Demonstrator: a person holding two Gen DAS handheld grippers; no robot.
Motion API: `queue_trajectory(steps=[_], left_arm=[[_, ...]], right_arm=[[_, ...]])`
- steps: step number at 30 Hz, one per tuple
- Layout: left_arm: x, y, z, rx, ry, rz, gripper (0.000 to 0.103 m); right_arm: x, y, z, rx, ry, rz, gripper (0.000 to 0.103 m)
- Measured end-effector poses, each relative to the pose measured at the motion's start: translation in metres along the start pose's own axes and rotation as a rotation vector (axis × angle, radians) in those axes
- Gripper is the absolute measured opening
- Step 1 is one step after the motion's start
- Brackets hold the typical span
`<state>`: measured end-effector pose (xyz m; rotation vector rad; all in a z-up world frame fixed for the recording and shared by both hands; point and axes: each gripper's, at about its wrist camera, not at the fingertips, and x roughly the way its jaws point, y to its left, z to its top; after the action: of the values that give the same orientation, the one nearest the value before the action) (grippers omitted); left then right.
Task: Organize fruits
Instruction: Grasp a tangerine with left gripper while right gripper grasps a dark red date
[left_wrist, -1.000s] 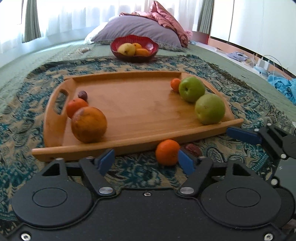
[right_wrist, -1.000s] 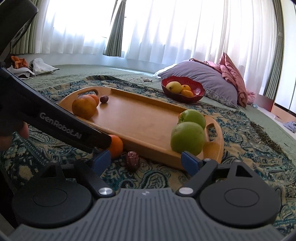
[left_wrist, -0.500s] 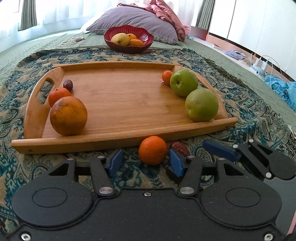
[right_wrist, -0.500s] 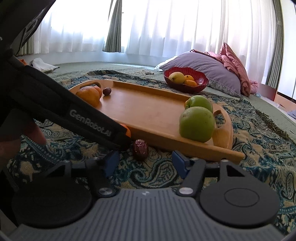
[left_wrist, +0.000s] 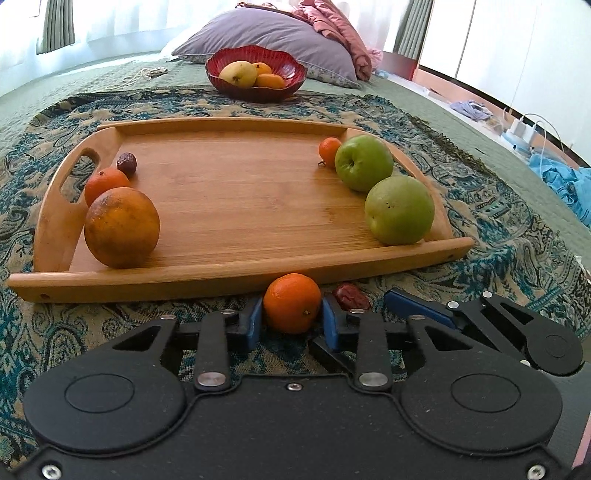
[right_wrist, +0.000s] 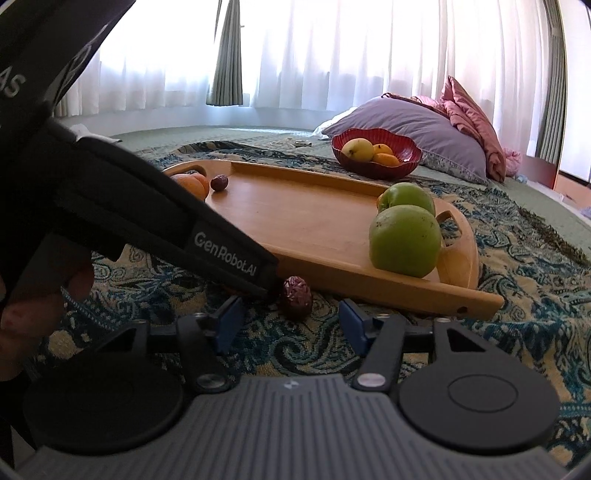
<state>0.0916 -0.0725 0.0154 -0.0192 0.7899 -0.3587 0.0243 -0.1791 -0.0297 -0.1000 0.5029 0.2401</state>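
A small mandarin (left_wrist: 292, 302) lies on the patterned cloth in front of the wooden tray (left_wrist: 236, 275). My left gripper (left_wrist: 291, 325) has closed on it, both blue pads touching its sides. A dark red date (left_wrist: 351, 295) lies just right of it, also in the right wrist view (right_wrist: 296, 297). My right gripper (right_wrist: 288, 323) is open, its fingers on either side of the date and slightly short of it. On the tray are a large orange (left_wrist: 122, 227), a smaller orange (left_wrist: 106, 182), a date (left_wrist: 126, 163), two green apples (left_wrist: 399, 209) and a tiny mandarin (left_wrist: 329, 148).
A red bowl (left_wrist: 255, 72) with yellow and orange fruit stands beyond the tray, before a purple pillow (left_wrist: 266, 35). The left gripper's body (right_wrist: 147, 206) crosses the right wrist view and hides the mandarin. Clothes and cables lie at the far right (left_wrist: 554, 173).
My left gripper moved forward and closed its fingers onto the mandarin. My right gripper moved forward toward the date and narrowed somewhat, still open.
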Motion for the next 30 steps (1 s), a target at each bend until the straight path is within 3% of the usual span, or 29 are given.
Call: queue_trajectory(steps=[12,19,30], left_arm=[[-0.01,0.008,0.001,-0.023,-0.007,0.048,0.031],[-0.021,0.016,0.002,-0.035,-0.029,0.065,0.031],[-0.032,0.02,0.001,-0.016,-0.08,0.105,0.031]], right_arm=[[-0.001,-0.001,0.004,0.031,0.002,0.006,0.065],[-0.004,-0.003,0.007,0.063,-0.006,-0.019,0.055],[0.007,-0.006,0.013,0.178,0.055,-0.049,0.038]])
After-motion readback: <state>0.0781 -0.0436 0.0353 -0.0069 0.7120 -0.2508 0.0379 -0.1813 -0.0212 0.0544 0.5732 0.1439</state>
